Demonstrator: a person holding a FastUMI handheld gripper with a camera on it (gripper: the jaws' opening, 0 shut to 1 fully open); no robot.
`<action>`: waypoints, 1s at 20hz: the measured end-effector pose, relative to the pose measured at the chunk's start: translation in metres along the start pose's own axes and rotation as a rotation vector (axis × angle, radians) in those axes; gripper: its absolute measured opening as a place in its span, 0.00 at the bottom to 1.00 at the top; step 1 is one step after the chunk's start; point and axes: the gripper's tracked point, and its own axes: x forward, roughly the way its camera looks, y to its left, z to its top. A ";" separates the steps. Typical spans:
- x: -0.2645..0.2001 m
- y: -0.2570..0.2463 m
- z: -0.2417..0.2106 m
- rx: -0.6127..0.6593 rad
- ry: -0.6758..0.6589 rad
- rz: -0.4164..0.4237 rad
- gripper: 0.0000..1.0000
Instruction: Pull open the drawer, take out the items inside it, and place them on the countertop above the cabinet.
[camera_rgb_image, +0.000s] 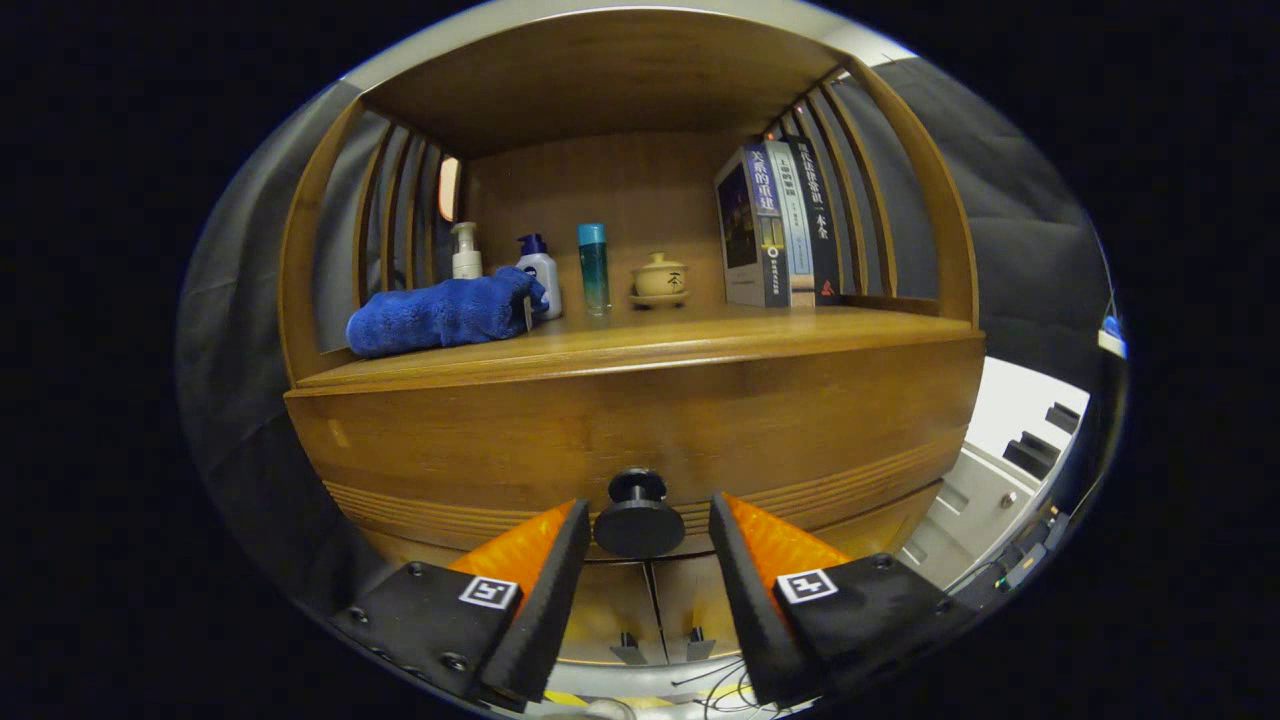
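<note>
A wooden cabinet's drawer front (640, 425) fills the space ahead of me, closed, with a round black knob (638, 518) at its lower middle. My gripper (645, 520) is open, its two fingers standing either side of the knob with a small gap on each side. Above the drawer runs the countertop (700, 335), a wooden shelf with a back panel. On it lies a folded blue towel (445, 312) at the left. What the drawer holds is hidden.
On the countertop stand a white pump bottle (466, 252), a white bottle with a blue cap (540, 275), a teal tube (593, 268), a lidded tea cup (659, 278) and several books (775, 225). Below the drawer are cabinet doors (650, 600). Grey equipment (1000, 480) sits to the right.
</note>
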 end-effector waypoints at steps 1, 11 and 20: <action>0.001 0.001 0.001 0.013 -0.002 0.003 0.74; 0.004 0.003 -0.004 0.086 0.028 -0.024 0.44; -0.031 0.004 -0.011 0.058 -0.003 -0.009 0.35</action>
